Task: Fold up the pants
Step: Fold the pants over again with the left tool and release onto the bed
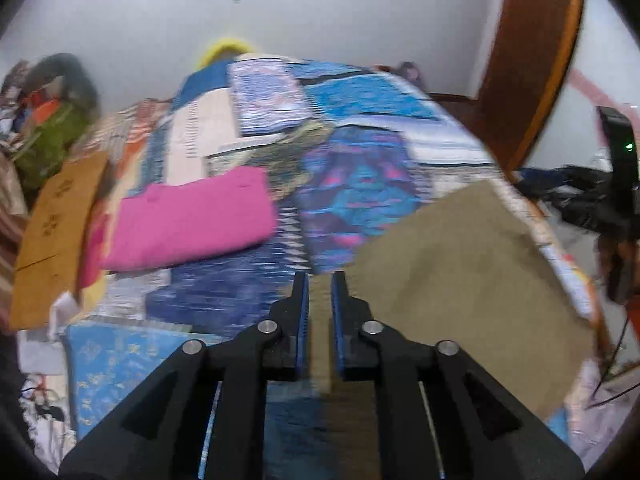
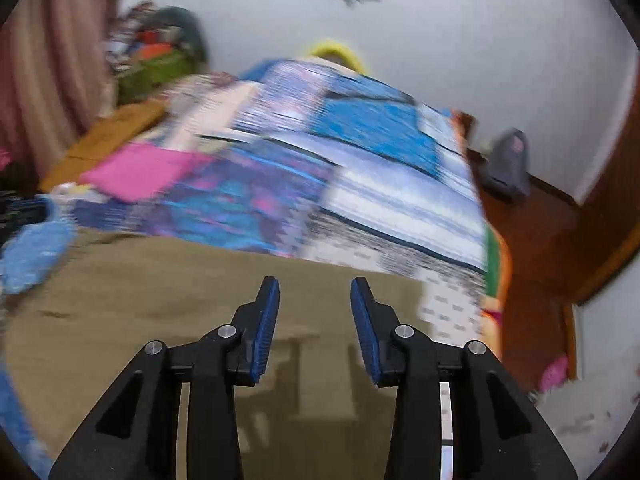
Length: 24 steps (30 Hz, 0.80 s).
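Note:
Khaki-brown pants (image 1: 472, 264) lie flat on a patterned blue bedspread (image 1: 352, 184); in the right wrist view they (image 2: 160, 300) fill the near part of the bed. My left gripper (image 1: 319, 280) hovers over the pants' left edge with its jaws a narrow gap apart and nothing clearly between them. My right gripper (image 2: 315, 286) is open and empty above the pants. Both views are motion-blurred.
A folded pink garment (image 1: 192, 220) lies on the bed's left side, also in the right wrist view (image 2: 136, 168). A brown board (image 1: 56, 232) lies along the left edge. A clothes pile (image 1: 48, 120) sits at far left. A wooden door frame (image 1: 532, 64) stands right.

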Each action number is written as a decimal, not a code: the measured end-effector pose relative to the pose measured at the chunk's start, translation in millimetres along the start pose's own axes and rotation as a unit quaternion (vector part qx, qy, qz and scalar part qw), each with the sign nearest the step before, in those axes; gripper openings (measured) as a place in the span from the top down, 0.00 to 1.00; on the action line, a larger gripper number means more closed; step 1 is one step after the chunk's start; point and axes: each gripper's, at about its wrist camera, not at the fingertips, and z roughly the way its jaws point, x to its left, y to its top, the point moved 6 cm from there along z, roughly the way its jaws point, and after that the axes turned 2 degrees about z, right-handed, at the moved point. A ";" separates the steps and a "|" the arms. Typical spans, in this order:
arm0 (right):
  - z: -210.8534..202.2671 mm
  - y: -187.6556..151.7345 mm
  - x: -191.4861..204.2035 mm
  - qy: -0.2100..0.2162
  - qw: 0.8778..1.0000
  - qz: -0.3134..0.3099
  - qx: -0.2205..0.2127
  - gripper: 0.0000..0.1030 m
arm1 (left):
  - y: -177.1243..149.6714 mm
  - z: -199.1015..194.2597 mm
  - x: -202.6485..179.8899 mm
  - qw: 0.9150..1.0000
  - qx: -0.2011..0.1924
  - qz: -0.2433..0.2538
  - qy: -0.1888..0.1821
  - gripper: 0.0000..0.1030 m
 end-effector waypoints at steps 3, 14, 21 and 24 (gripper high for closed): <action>5.4 -5.3 36.2 0.059 0.998 0.009 0.001 0.67 | -3.0 4.2 -29.2 0.998 0.011 0.000 -0.056 0.64; 25.1 -78.3 52.4 0.087 0.992 0.039 0.082 0.67 | -49.5 36.7 -54.4 0.997 0.061 0.028 -0.048 0.64; -12.7 -121.4 11.3 0.051 0.991 0.088 0.085 0.57 | -62.8 11.1 -36.4 0.998 0.048 0.018 -0.021 0.46; -27.2 -141.8 -2.4 0.019 0.991 0.100 0.087 0.56 | -73.5 -0.2 -18.5 0.998 0.052 -0.019 -0.030 0.38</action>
